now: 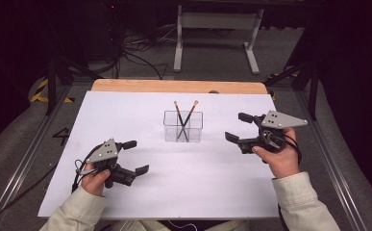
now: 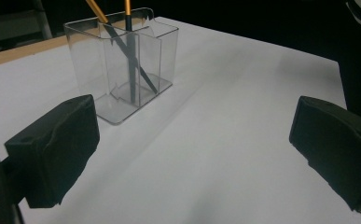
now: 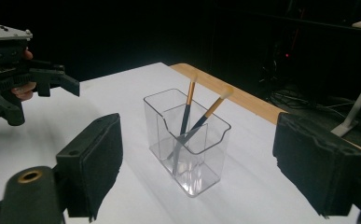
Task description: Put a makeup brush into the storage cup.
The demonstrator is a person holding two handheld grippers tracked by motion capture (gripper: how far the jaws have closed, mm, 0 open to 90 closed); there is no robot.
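Beyond the right claw (image 3: pixel 197 163), brushes (image 3: pixel 187 105) cross (tips pale).

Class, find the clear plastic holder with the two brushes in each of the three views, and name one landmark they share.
High view: clear holder at table centre, between both grippers.
Left gripper view: holder upper left, beyond the left jaw.
Right gripper view: holder at centre, between the jaws.
Shared landmark: the table's wooden edge behind the holder.

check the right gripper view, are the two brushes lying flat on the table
No, both brushes stand crossed inside the clear holder, tips up.
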